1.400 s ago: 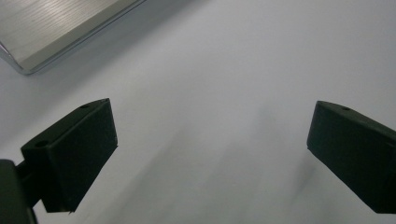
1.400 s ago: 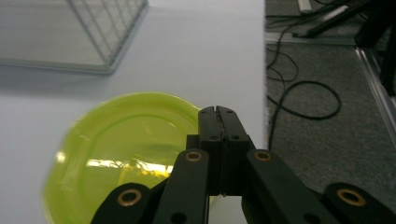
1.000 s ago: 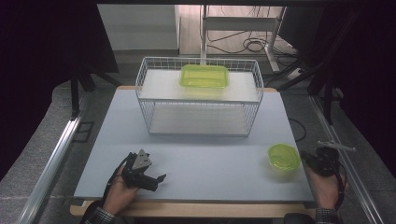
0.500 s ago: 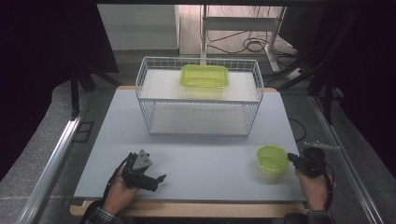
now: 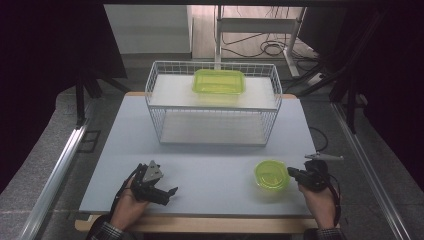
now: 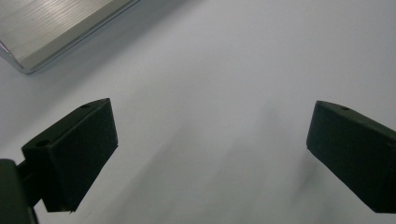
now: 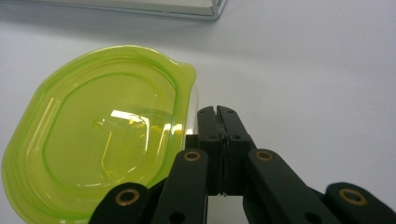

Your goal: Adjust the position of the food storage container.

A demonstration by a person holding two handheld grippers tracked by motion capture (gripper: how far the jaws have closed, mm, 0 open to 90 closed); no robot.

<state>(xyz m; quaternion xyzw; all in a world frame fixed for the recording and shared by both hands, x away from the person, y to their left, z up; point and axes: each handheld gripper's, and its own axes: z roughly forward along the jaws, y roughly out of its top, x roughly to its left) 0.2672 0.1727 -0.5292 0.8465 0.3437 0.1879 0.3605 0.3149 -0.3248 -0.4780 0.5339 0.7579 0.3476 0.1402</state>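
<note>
On the pale grey table point(image 5: 200, 150), near its front right edge, sits a small round container of clear plastic with a translucent lime-green lid point(image 5: 271, 174). The right tongs point(image 5: 291, 173) lie just beside it on its right, their black jaws pressed tightly together with nothing between them; in the right gripper view the closed tips point(image 7: 218, 112) rest against the lid's rim, by its small tab. The left tongs point(image 5: 167, 192) rest low over the table near the front left, well apart from the container, and in the left gripper view their two black jaws stand wide over bare table. Farther back stands a white wire basket shelf point(image 5: 212, 107), and on its upper level lies a rectangular lime-green lidded container point(image 5: 219, 81).
</note>
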